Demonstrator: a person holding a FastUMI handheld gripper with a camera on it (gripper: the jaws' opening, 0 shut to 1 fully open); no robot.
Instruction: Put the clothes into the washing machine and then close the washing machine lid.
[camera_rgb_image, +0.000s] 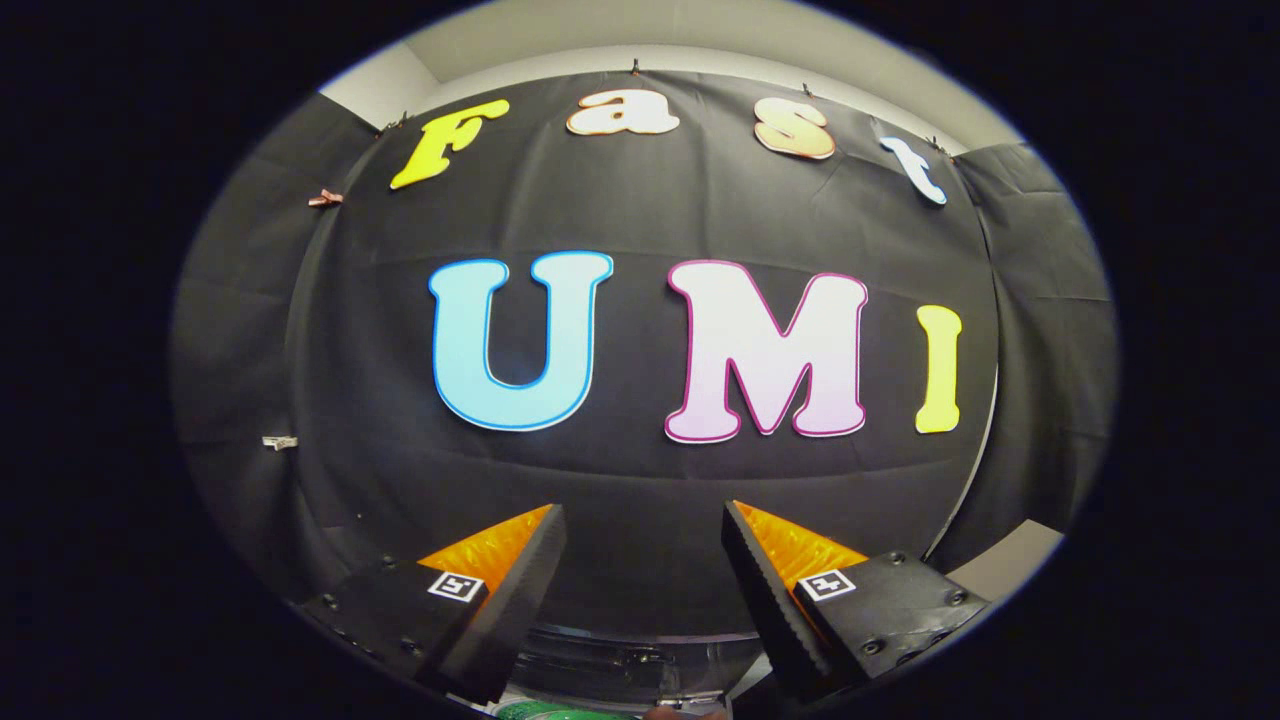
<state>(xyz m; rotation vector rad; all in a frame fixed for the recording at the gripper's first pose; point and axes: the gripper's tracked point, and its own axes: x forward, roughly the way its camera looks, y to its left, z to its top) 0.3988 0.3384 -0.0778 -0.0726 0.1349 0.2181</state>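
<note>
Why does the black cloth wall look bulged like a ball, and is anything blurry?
Gripper view: the fisheye lens bends the cloth wall outward; it is evenly lit and sharp. The open gripper holds nothing, and the glossy dark object below it shows faint glare and is too cut off to identify.

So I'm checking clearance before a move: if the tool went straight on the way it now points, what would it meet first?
Probably the booth's black cloth wall. The tool is open, nothing between its fingers; how far off the wall is stays unclear.
</note>
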